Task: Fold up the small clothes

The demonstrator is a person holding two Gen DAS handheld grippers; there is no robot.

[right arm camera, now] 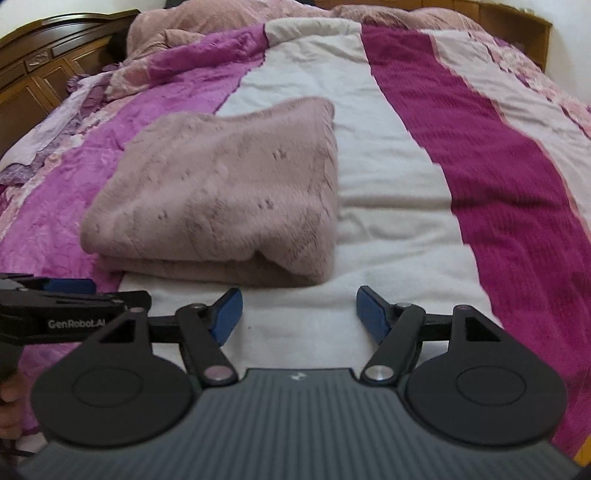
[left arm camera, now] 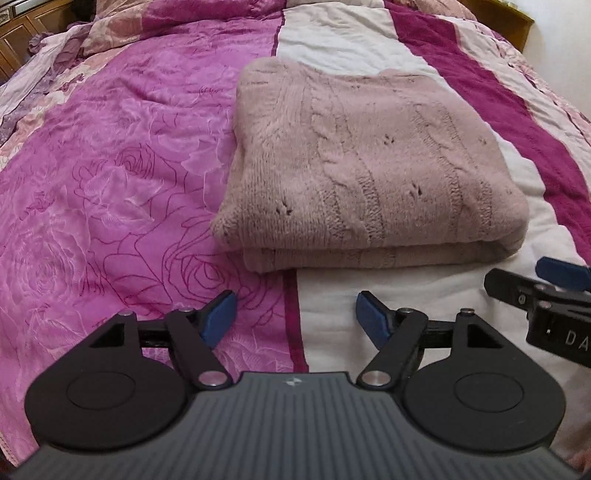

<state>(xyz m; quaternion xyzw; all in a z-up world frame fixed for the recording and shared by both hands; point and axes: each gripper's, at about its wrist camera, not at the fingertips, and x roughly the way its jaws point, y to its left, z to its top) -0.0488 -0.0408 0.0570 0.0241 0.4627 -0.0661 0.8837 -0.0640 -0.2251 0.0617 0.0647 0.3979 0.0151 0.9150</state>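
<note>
Two hand-held grippers, left [left arm camera: 295,319] and right [right arm camera: 298,315], hover with jaws spread and empty near a folded pink sweater [left arm camera: 365,166]. It lies on the striped bed [right arm camera: 399,206].

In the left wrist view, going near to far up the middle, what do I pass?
Left hand-held gripper, open with nothing between its jaws → bare white stripe of the bedspread → folded pink knit sweater → more white stripe → rumpled bedding at the far end.
</note>
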